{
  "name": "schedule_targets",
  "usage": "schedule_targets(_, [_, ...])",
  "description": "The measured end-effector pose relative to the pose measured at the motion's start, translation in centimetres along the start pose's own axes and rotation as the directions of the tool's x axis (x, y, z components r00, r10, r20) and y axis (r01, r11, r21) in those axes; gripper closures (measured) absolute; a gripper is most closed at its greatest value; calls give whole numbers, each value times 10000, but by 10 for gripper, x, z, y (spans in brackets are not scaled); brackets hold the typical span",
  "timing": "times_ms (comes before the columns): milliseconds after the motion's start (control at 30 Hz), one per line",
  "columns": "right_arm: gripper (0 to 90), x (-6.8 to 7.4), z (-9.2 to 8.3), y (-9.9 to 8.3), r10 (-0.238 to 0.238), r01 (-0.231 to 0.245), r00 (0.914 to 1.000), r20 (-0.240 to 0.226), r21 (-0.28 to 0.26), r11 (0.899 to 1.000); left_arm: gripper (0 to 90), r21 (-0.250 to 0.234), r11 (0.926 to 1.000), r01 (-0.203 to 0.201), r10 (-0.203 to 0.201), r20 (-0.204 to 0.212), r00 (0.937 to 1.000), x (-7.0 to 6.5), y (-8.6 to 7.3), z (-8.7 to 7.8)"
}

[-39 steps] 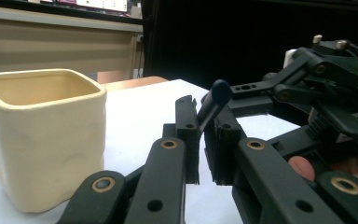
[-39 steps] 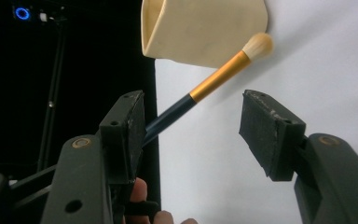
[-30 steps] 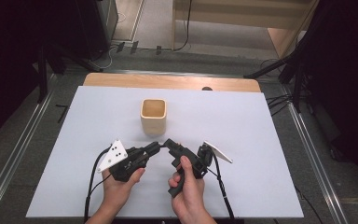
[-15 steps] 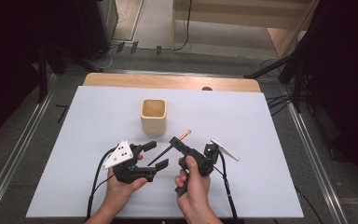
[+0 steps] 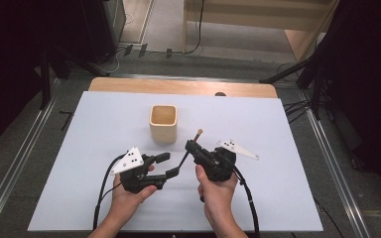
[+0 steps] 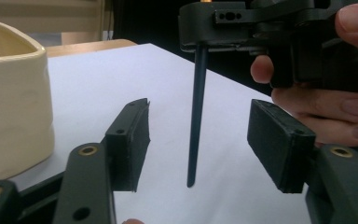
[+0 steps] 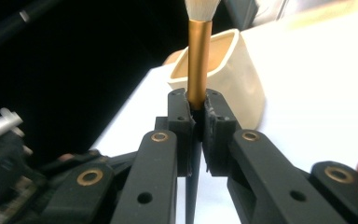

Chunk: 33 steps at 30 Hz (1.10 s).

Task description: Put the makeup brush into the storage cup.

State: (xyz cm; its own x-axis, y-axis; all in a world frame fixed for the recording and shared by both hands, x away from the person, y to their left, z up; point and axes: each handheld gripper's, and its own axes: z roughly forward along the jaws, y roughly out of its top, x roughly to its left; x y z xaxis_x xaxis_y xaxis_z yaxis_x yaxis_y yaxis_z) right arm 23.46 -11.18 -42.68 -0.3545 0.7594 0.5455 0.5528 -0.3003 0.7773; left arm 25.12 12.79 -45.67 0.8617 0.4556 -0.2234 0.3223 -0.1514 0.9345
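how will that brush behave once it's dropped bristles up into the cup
The brush is thin and long, clamped near its gold ferrule by the right gripper, so it is probably light and stiff. Its round handle would likely roll on the table. In the cup, which looks wide and squat, it should lean against the rim without tipping it.

the cup (image 5: 163, 124) stands as the sole obstacle just beyond both grippers; the table (image 5: 287, 148) to either side offers free passage.
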Motion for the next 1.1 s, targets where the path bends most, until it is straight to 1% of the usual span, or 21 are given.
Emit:
schedule_targets(100, [841, 7, 1, 1, -958, 959, 9954, -35, 189, 9952, 444, 62, 10000, 0, 0, -30, 10000, -1, 1, 1])
schedule_targets(133, [841, 7, 1, 1, -958, 959, 9954, -35, 189, 9952, 444, 55, 10000, 28, -28, -26, 10000, -2, 1, 1])
schedule_targets(167, [841, 9, 1, 1, -1202, 1202, 9927, -28, 242, 9924, 456, 95, 9999, 31, -31, 29, 10000, -2, 1, 1])
schedule_targets(200, [841, 14, 1, 0, -1731, 1735, 9848, -176, 314, 9843, 488, 116, 9999, 43, -43, 47, 10000, -2, 1, 2])
schedule_targets(233, [841, 14, 1, 0, -1731, 1735, 9848, -176, 314, 9843, 488, 125, 9999, 60, -61, 83, 9999, -2, 2, 2])
schedule_targets(267, [841, 16, 1, 0, -1906, 1911, 9815, -179, 353, 9809, 502, 119, 9999, 105, -107, 166, 9998, -2, 2, 2])
schedule_targets(300, [841, 19, 1, -1, -2278, 2284, 9735, -201, 417, 9727, 515, 118, 9999, 110, -112, 191, 9998, -3, 2, 2])
schedule_targets(333, [841, 24, 2, -2, -2713, 2720, 9623, -210, 433, 9613, 533, 101, 9998, 152, -155, 292, 9995, -3, 3, 1])
schedule_targets(367, [841, 26, 2, -3, -2968, 2977, 9546, -244, 448, 9536, 547, 105, 9998, 154, -158, 302, 9994, -3, 3, 1])
schedule_targets(433, [841, 30, 3, -5, -3261, 3277, 9445, -387, 490, 9435, 574, 129, 9998, 179, -182, 293, 9994, -3, 4, 1])
schedule_targets(467, [841, 30, 3, -5, -3261, 3277, 9445, -387, 490, 9435, 587, 129, 9998, 179, -182, 293, 9994, -3, 4, 1])
schedule_targets(500, [841, 34, 3, -6, -3487, 3509, 9360, -491, 494, 9351, 603, 138, 9997, 220, -224, 286, 9993, -3, 4, 1])
schedule_targets(533, [841, 34, 3, -6, -3487, 3509, 9360, -491, 494, 9351, 603, 165, 9995, 275, -279, 271, 9992, -2, 4, 1])
schedule_targets(600, [841, 36, 4, -7, -3663, 3694, 9287, -586, 544, 9277, 641, 169, 9992, 354, -359, 313, 9989, -1, 4, 1])
schedule_targets(800, [842, 38, 5, -9, -3718, 3763, 9252, -753, 573, 9247, 692, 217, 9988, 442, -452, 475, 9979, -1, 5, 1])
schedule_targets(867, [841, 39, 6, -10, -3749, 3802, 9233, -833, 592, 9230, 732, 243, 9987, 445, -456, 476, 9978, -1, 5, 2])
schedule_targets(900, [841, 39, 6, -11, -3782, 3841, 9213, -898, 597, 9214, 808, 265, 9988, 423, -434, 447, 9981, -1, 4, 2])
schedule_targets(1000, [839, 40, 7, -11, -3796, 3857, 9206, -916, 612, 9206, 843, 265, 9990, 367, -381, 515, 9979, -1, 4, 2])
schedule_targets(1033, [775, 40, 7, -11, -3790, 3843, 9213, -873, 550, 9216, 844, 282, 9992, 299, -312, 459, 9985, -1, 4, 2])
schedule_targets(1067, [775, 40, 7, -11, -3790, 3843, 9213, -873, 550, 9216, 844, 314, 9992, 259, -273, 433, 9987, -1, 4, 2])
schedule_targets(1100, [656, 39, 8, -10, -3701, 3743, 9257, -786, 470, 9261, 845, 361, 9990, 256, -272, 445, 9986, 0, 4, 2])
